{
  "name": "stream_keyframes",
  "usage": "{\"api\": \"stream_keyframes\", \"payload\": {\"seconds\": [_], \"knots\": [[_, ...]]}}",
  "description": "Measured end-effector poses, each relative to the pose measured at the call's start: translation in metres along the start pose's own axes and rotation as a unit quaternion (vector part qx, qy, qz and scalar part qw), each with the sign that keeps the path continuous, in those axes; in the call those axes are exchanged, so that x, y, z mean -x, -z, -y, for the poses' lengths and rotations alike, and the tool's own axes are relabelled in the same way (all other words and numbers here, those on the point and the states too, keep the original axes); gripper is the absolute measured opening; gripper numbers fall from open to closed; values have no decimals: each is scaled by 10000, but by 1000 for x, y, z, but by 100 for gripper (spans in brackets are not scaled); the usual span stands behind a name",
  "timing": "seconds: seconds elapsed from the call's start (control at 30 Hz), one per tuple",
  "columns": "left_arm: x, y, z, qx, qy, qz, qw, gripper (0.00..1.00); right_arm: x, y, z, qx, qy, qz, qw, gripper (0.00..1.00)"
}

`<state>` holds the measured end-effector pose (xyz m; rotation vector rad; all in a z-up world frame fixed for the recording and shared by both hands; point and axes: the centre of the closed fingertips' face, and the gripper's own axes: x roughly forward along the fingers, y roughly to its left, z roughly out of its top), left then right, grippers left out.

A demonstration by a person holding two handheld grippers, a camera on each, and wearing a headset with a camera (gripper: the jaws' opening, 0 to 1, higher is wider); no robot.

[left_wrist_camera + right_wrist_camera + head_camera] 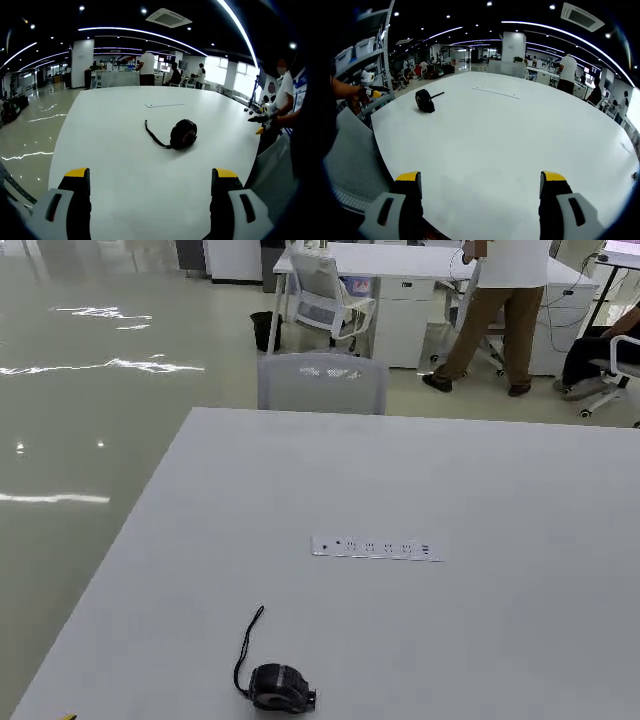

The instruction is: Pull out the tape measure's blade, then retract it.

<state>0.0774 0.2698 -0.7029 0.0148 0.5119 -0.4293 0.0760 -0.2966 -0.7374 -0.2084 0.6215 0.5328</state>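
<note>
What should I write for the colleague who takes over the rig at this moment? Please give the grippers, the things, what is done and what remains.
Left gripper: open, holds nothing, at the table's near edge and aimed at the tape measure.
Right gripper: open, holds nothing, further from the tape measure.
The black tape measure lies on the white table near its left front corner, touched by neither gripper. Its wrist strap lies stretched out beside it. A white power strip lies further back.
Done: nothing; no blade shows outside the case.
Left: hold the case, pull the blade out, then retract it.
</note>
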Motion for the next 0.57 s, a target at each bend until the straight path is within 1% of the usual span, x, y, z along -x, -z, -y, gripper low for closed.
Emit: {"api": "stream_keyframes", "payload": {"seconds": [0.07, 0.13, 0.23, 0.3, 0.37, 0.47, 0.57], "knots": [[1, 0, 0, 17, -10, -7, 10000, 99, 1, -2, -1, -23, 8, 44, 10000, 100], [3, 0, -1, 10, -39, -23, 10000, 99, 0, 2, -1, 23, 34, -8, 10000, 100], [5, -2, -2, 35, -54, 13, 10000, 99, 2, 1, -2, 64, 15, -11, 10000, 100], [6, -2, -5, -12, -104, 19, 9999, 99, 2, 2, -2, 71, 13, -12, 10000, 100], [6, 0, -9, 30, -112, 53, 9999, 99, 2, 4, -2, 72, 16, -29, 10000, 100], [7, 2, -11, 34, -113, 21, 9999, 99, 3, 6, 1, 51, 92, -39, 9999, 100], [8, 1, -11, 31, -107, 39, 9999, 99, 3, 4, 1, 60, 115, -9, 9999, 100]]}}
